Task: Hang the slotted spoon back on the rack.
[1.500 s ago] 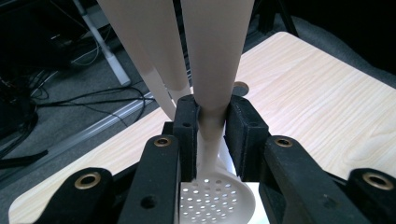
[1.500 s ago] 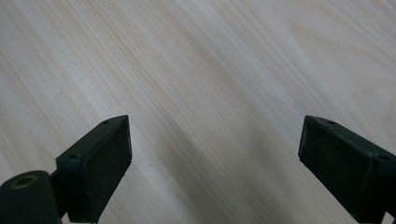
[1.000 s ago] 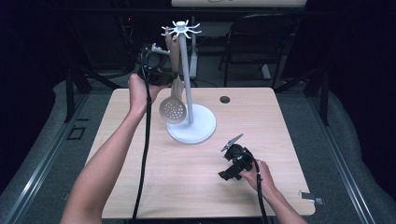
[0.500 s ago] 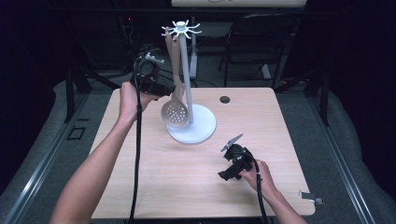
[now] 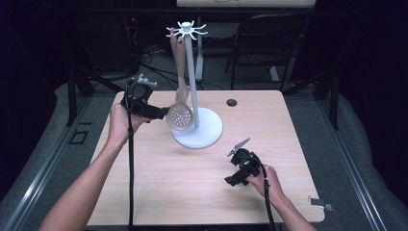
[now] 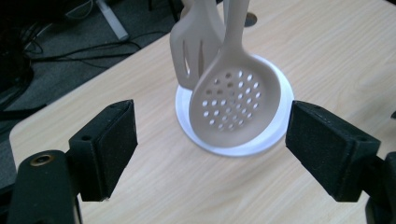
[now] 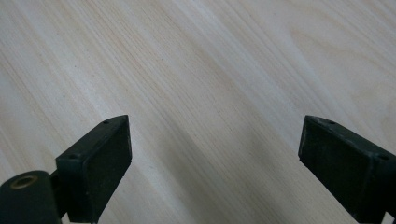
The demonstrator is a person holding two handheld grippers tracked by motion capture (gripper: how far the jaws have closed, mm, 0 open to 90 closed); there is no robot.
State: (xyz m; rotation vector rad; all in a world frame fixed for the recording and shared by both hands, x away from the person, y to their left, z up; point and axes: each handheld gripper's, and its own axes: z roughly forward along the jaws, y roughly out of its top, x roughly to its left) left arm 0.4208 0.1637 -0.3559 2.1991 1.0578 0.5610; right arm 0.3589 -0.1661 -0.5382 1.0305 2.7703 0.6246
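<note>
Beige perforated plastic skimmer spoon (image 5: 180,115) hangs by its long handle from the white hook-topped utensil stand (image 5: 190,77), its round bowl low over the stand's round white base (image 5: 208,130) on the light wooden table (image 5: 159,183) in the high view. Just left of the bowl, the left gripper (image 5: 163,112) points at it; its jaws have just been opening and hold nothing. The right gripper (image 5: 230,181) rests near the table's front right.

From the left gripper view, the skimmer (image 6: 236,100) hangs ahead of the spread jaws, untouched, beside a beige slotted spatula (image 6: 196,42).

Seen in the right gripper view, the jaws stand wide apart over bare wood (image 7: 210,70).
</note>
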